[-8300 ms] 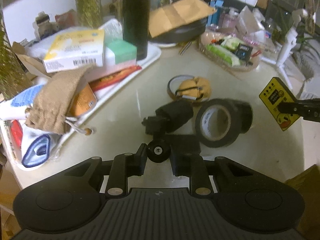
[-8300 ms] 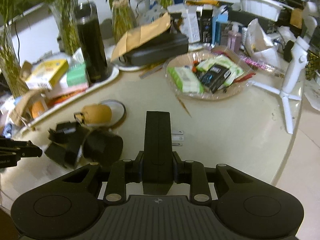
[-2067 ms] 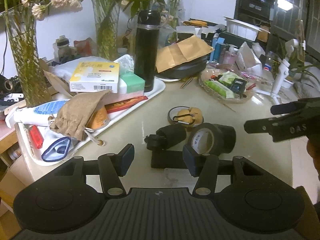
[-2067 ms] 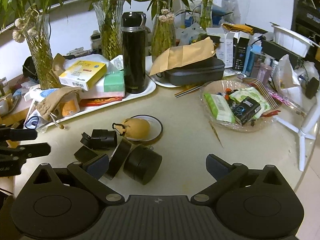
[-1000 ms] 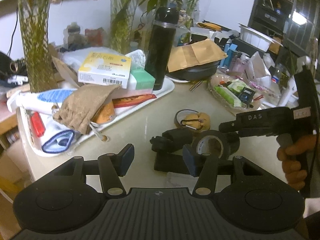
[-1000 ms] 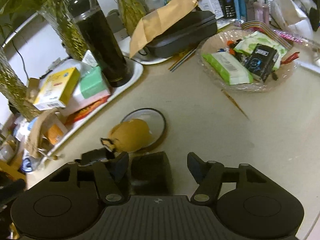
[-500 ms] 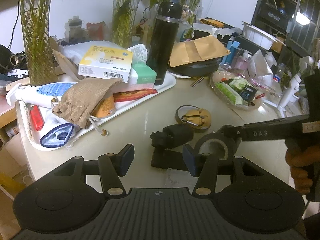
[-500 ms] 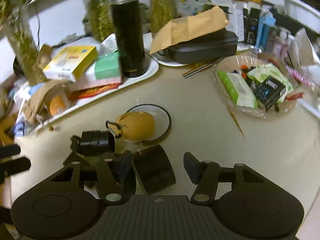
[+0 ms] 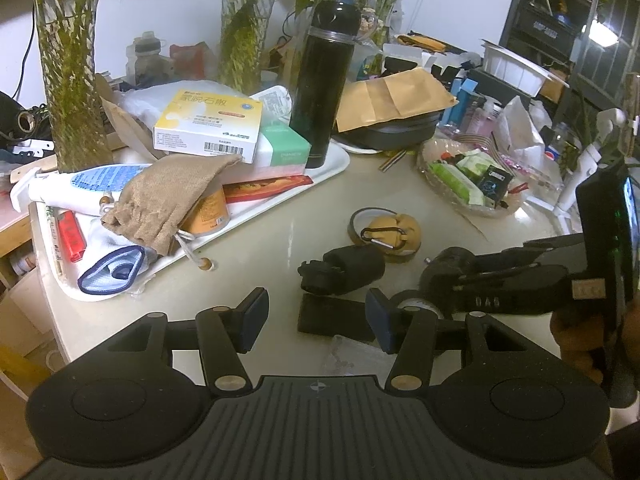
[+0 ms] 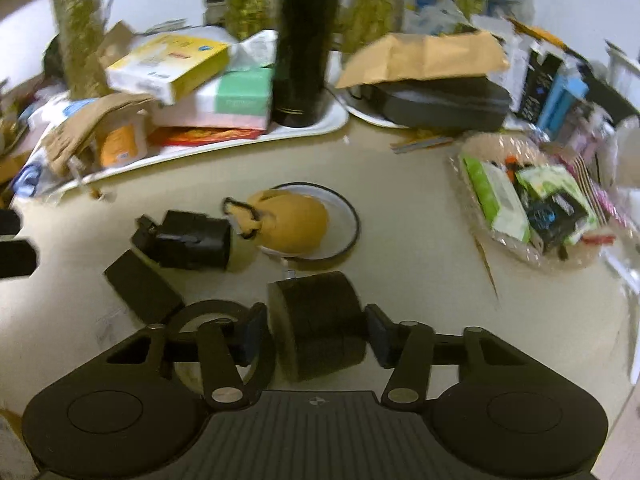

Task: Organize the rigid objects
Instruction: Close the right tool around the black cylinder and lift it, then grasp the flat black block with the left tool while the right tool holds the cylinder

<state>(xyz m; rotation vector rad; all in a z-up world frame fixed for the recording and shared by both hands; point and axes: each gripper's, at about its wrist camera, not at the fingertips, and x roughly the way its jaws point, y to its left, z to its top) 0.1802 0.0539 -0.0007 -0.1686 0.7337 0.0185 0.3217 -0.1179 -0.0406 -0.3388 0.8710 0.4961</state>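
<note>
A black caster wheel (image 10: pixel 320 320) lies on the beige table (image 10: pixel 420 240) between the pads of my right gripper (image 10: pixel 316 334). The jaws are closing and the pads touch its two sides. A black tape roll (image 10: pixel 200 316) lies under the left finger. Beyond it are a flat black block (image 10: pixel 140 288), a black mount part (image 10: pixel 188 240) and a yellow pouch (image 10: pixel 292 220) on a round lid. My left gripper (image 9: pixel 316 316) hovers open and empty over the block (image 9: pixel 332 316). A person's hand (image 9: pixel 580 332) holds the right tool over the wheel (image 9: pixel 448 264).
A white tray (image 9: pixel 332 168) at the back left carries boxes, a burlap bag and a tall black flask (image 9: pixel 324 88). A clear bowl of packets (image 9: pixel 472 184) sits at the right. Glass vases and a black case under a brown envelope stand behind. The table edge runs near left.
My right gripper has rolled level, moved in over the caster wheel and narrowed its jaws onto it. The left gripper has stayed still and open.
</note>
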